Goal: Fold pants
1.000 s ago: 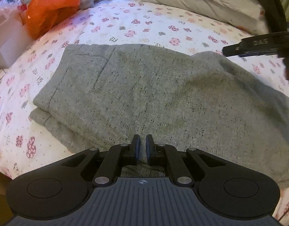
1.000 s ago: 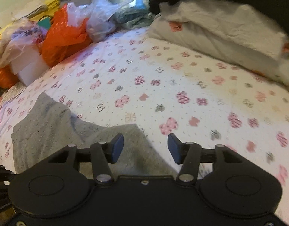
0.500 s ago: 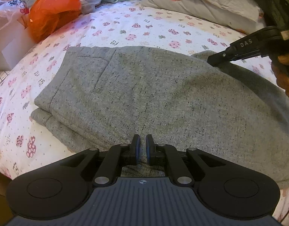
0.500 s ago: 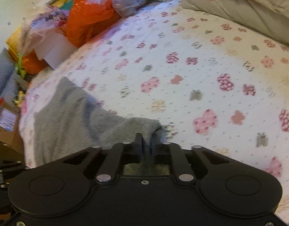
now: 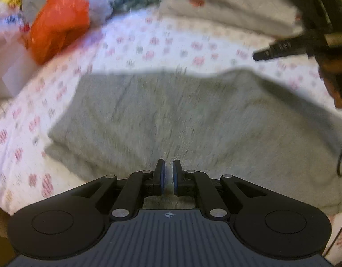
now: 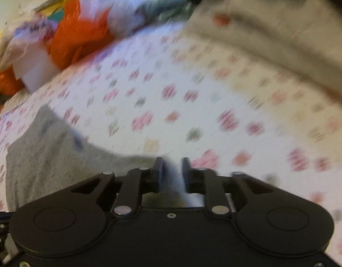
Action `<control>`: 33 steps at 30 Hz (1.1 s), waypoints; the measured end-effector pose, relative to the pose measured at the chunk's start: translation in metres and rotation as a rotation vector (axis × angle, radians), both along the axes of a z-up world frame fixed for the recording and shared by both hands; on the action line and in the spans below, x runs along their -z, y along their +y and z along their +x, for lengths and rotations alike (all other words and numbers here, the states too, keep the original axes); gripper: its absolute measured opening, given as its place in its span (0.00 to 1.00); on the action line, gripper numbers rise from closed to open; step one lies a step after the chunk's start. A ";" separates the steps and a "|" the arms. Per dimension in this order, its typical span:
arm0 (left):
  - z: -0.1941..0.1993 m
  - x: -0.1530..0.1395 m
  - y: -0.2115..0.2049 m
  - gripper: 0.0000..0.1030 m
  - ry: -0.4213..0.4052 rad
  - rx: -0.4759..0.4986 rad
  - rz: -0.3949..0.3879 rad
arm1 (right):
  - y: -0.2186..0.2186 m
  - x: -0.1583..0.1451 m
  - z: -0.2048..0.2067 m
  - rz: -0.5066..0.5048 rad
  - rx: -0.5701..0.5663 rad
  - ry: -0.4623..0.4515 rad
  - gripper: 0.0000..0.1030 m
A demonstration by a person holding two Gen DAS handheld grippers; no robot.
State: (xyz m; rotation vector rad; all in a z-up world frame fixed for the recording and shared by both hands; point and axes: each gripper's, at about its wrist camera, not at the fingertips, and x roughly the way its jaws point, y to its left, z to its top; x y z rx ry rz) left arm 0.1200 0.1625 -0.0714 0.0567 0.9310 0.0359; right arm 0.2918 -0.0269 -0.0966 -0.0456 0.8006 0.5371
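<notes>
Two tongs: left tongs point(image 5: 166, 173) nearly closed, a thin gap between the blue pads, low over the near edge of the pants point(image 5: 193, 120), grip on cloth not clear; right tongs point(image 6: 172, 170) parted a little, at the pants' edge, motion blur hides whether they pinch it. Bed point(image 5: 162, 44) with a floral sheet, orange bag point(image 5: 59, 20) and other bags at the far left, beige bedding point(image 5: 233, 6) at the far right. Grey pants lie folded and flat on the bed, far right corner slightly raised.
</notes>
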 end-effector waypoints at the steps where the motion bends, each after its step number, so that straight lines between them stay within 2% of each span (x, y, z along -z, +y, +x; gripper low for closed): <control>1: -0.001 -0.007 -0.003 0.08 -0.022 0.005 -0.002 | -0.007 -0.010 -0.007 0.010 0.011 -0.027 0.33; 3: 0.001 -0.016 -0.014 0.08 -0.049 0.033 -0.014 | -0.019 -0.022 -0.023 0.030 0.009 -0.035 0.30; 5: 0.004 -0.008 -0.026 0.09 -0.024 0.061 -0.011 | -0.026 -0.023 -0.039 0.039 0.004 -0.011 0.21; 6: 0.005 0.001 -0.030 0.09 0.011 0.076 -0.002 | -0.028 -0.020 -0.046 0.032 0.000 0.011 0.20; 9: 0.001 0.032 -0.034 0.09 0.125 0.092 0.012 | -0.025 0.004 -0.062 -0.041 0.014 0.059 0.16; 10: -0.006 0.034 -0.034 0.09 0.098 0.099 0.022 | -0.027 0.013 -0.064 -0.071 0.033 0.063 0.15; 13: -0.013 0.032 -0.041 0.09 0.096 0.102 0.057 | -0.041 0.033 -0.058 -0.163 0.172 0.045 0.12; 15: -0.014 0.030 -0.043 0.09 0.101 0.101 0.064 | -0.057 0.037 -0.052 -0.141 0.237 0.061 0.12; 18: -0.012 0.013 -0.043 0.09 0.085 0.092 0.057 | -0.080 0.023 -0.060 -0.056 0.274 0.065 0.13; 19: -0.013 0.004 -0.044 0.09 0.070 0.087 0.049 | -0.088 0.016 -0.068 -0.038 0.286 0.045 0.14; 21: -0.015 -0.012 -0.053 0.09 0.028 0.092 0.030 | -0.115 0.002 -0.089 0.005 0.337 0.014 0.31; 22: -0.015 -0.019 -0.061 0.09 0.011 0.099 0.024 | -0.129 -0.004 -0.100 0.029 0.374 0.010 0.36; 24: -0.012 -0.026 -0.083 0.09 -0.015 0.133 0.005 | -0.166 -0.013 -0.126 0.077 0.464 0.003 0.51; 29: -0.008 -0.020 -0.152 0.09 -0.010 0.247 -0.032 | -0.256 -0.019 -0.194 0.071 0.738 0.003 0.56; 33: -0.008 -0.004 -0.195 0.09 0.035 0.311 -0.086 | -0.317 -0.022 -0.237 0.027 0.925 0.012 0.68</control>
